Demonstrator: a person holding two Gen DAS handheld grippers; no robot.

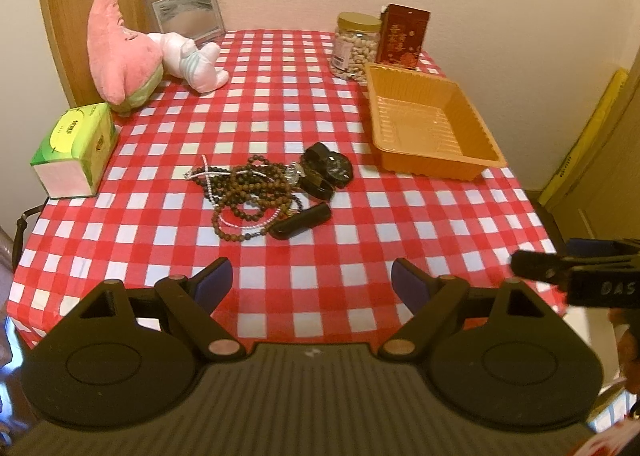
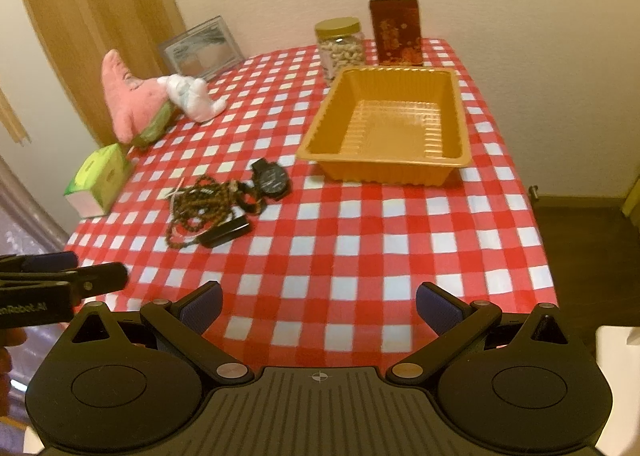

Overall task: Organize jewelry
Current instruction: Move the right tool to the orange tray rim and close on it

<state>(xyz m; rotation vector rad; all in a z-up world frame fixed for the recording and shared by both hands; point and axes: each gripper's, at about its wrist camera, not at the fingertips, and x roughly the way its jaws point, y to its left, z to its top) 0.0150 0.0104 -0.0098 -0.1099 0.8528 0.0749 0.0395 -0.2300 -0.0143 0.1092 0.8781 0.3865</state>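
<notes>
A tangle of brown bead strings (image 1: pixel 248 191) (image 2: pixel 200 203) lies mid-table with a black watch (image 1: pixel 332 169) (image 2: pixel 272 179) and a black oblong case (image 1: pixel 300 221) (image 2: pixel 226 232) beside it. An empty orange plastic tray (image 1: pixel 476 153) (image 2: pixel 384 167) sits to the right of the pile. My left gripper (image 1: pixel 312 282) hovers open over the near table edge, short of the jewelry, holding nothing. My right gripper (image 2: pixel 318 304) is open too, over the near edge, with the tray ahead and the pile ahead-left. Each gripper shows at the other view's side edge.
Red-and-white checked cloth covers the table (image 1: pixel 360 236) (image 2: pixel 380 223). A green tissue box (image 1: pixel 76 149) (image 2: pixel 100 179) and pink plush toy (image 1: pixel 120 51) (image 2: pixel 132 95) sit at left. A nut jar (image 1: pixel 356 45) (image 2: pixel 340 45), red box (image 1: pixel 404 35) (image 2: pixel 396 31) and picture frame (image 1: pixel 186 11) (image 2: pixel 202 45) stand at the back.
</notes>
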